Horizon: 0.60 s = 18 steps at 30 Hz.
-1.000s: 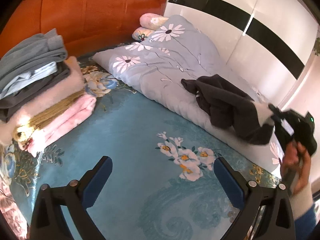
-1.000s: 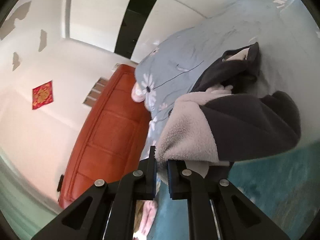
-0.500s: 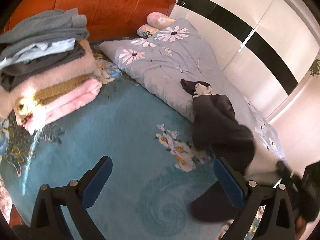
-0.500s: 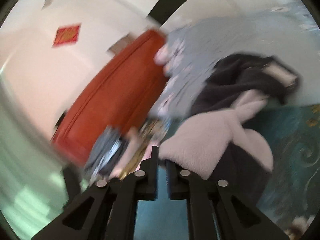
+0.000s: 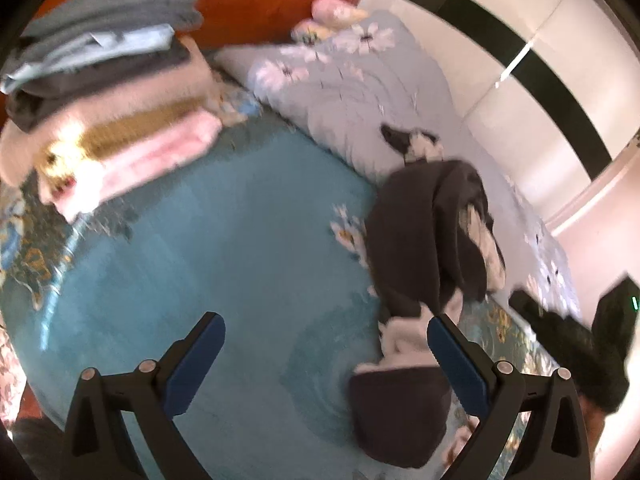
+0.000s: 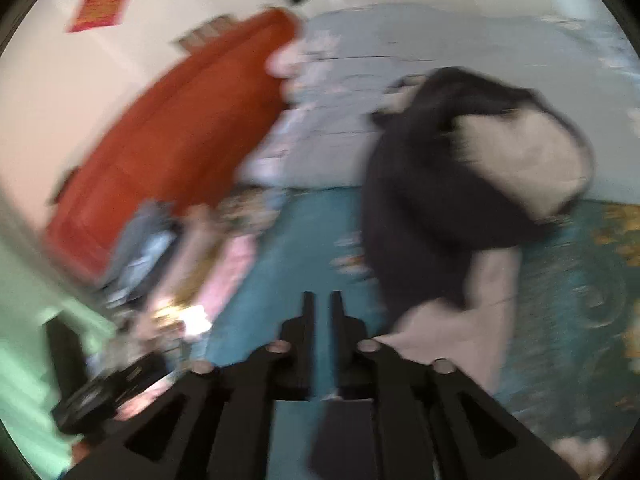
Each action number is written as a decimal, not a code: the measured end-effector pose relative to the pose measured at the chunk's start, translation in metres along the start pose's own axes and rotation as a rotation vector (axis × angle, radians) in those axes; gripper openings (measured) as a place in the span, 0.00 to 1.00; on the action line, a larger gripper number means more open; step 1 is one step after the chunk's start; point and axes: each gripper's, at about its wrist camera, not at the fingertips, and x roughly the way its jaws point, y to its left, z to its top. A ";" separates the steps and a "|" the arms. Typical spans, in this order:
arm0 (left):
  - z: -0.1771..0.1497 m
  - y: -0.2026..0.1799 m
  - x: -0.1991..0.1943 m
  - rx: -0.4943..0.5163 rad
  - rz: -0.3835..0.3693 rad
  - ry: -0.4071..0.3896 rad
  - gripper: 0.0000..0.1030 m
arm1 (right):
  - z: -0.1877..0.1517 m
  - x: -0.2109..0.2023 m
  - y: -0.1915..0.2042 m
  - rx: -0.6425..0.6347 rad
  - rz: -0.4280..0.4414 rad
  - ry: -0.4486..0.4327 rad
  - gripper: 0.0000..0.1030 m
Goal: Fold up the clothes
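Note:
A dark grey jacket with pale fleece lining (image 5: 424,240) lies crumpled on the teal bedspread, partly over the edge of the grey quilt. It also shows in the blurred right wrist view (image 6: 452,196). My left gripper (image 5: 326,354) is open and empty, low over the bedspread, with its right finger beside the jacket's lower part. My right gripper (image 6: 322,308) has its jaws nearly together with only a thin gap, and nothing shows between them; the jacket lies to its right. The right gripper's body shows dark and blurred at the right edge of the left wrist view.
A stack of folded clothes (image 5: 104,96) sits at the left by the orange headboard (image 5: 256,0). A grey flowered quilt (image 5: 352,88) and pillows lie along the bed's far side. The teal bedspread (image 5: 224,248) lies between the stack and the jacket.
The jacket was pulled off the quilt onto the bedspread, and its fleece edge has left my right gripper's jaws. The left gripper moved closer to the jacket. Both views are motion-blurred.

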 end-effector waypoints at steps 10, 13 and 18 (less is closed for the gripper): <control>-0.049 -0.089 0.086 0.246 0.043 0.215 1.00 | 0.080 0.074 -0.057 -0.142 -0.257 0.073 0.68; -0.062 -0.108 0.104 0.323 0.059 0.265 1.00 | 0.092 0.103 -0.058 -0.221 -0.263 0.116 0.68; -0.080 -0.122 0.126 0.437 0.142 0.310 0.99 | 0.091 0.132 -0.062 -0.223 -0.257 0.168 0.65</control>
